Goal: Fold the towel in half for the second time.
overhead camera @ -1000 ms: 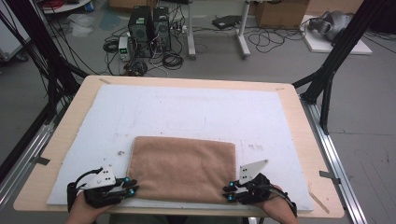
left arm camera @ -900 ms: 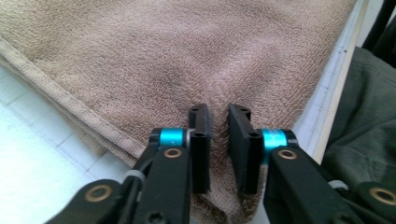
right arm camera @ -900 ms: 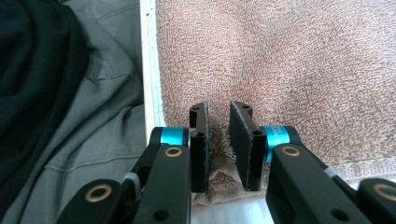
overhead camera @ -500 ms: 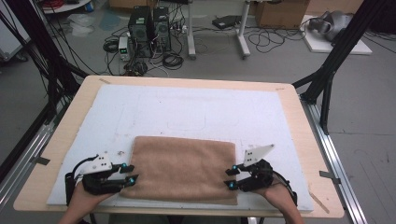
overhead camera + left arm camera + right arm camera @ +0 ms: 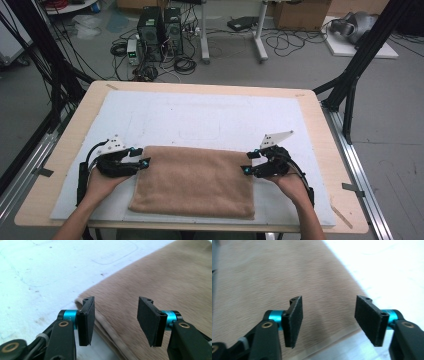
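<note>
- A tan folded towel (image 5: pixel 194 181) lies flat on the white mat (image 5: pixel 210 117) at the near edge of the desk (image 5: pixel 320 125), its long sides running left to right and its front edge just short of the mat's near border.
- In the left gripper view the towel (image 5: pixel 160 290) shows stacked layers along its left edge, with one corner resting on the mat (image 5: pixel 45 270) just beyond the black pads (image 5: pixel 86 320).
- In the right gripper view the towel (image 5: pixel 274 280) fills the left of the scene, and its right edge runs diagonally between the pads (image 5: pixel 293 320), white mat (image 5: pixel 387 267) beyond it.
- The left gripper (image 5: pixel 140 157) sits at the towel's far left corner, held by the person's left hand (image 5: pixel 102 182); its jaws stand apart with nothing clamped between them, and they have just been opening. Seen from its own camera, the left gripper (image 5: pixel 115 320) hangs over the towel's edge with clear air between the pads.
- The right gripper (image 5: pixel 248 163) sits at the towel's far right corner, held in the right hand (image 5: pixel 287 182); its jaws also stand apart, gripping nothing, and have just been opening. From its own camera the right gripper (image 5: pixel 329 320) straddles the towel's edge without pressing on it.
- A grey three-cornered plate (image 5: pixel 275 139) rises from the right gripper, and another (image 5: pixel 112 145) tops the left.
- Beyond the desk, computer towers (image 5: pixel 159 27) and tangled cables (image 5: pixel 185 62) lie on the grey floor (image 5: pixel 400 125), with black frame struts (image 5: pixel 360 65) at either side.
</note>
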### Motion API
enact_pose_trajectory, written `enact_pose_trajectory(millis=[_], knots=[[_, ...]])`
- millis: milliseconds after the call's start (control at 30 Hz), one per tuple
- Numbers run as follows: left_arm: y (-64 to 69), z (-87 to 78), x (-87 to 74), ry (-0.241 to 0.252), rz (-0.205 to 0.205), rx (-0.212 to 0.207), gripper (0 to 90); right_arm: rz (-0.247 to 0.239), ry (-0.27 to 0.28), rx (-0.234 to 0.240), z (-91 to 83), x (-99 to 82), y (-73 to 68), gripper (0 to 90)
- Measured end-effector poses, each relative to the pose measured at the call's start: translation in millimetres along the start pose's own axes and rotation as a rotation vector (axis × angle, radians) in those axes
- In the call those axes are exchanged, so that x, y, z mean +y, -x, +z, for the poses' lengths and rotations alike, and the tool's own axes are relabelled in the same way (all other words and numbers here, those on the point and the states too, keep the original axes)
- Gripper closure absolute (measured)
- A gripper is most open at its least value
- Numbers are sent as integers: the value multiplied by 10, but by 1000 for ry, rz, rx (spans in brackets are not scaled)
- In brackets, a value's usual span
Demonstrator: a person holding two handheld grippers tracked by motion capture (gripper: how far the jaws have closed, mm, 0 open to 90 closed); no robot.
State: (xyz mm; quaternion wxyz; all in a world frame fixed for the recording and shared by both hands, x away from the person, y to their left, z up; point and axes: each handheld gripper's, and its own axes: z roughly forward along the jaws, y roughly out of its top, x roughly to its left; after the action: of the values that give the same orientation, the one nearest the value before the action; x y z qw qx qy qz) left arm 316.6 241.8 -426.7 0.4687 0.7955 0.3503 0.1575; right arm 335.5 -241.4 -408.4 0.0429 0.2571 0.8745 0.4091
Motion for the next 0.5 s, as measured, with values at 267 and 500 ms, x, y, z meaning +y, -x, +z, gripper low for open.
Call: enact_pose_trajectory(millis=[267, 500], knots=[[-159, 239, 80, -23, -64, 22, 432, 54, -7, -39, 137, -20, 212, 321], [-229, 375, 1, -100, -105, 10, 390, 61, -81, -27, 282, -63, 226, 339]])
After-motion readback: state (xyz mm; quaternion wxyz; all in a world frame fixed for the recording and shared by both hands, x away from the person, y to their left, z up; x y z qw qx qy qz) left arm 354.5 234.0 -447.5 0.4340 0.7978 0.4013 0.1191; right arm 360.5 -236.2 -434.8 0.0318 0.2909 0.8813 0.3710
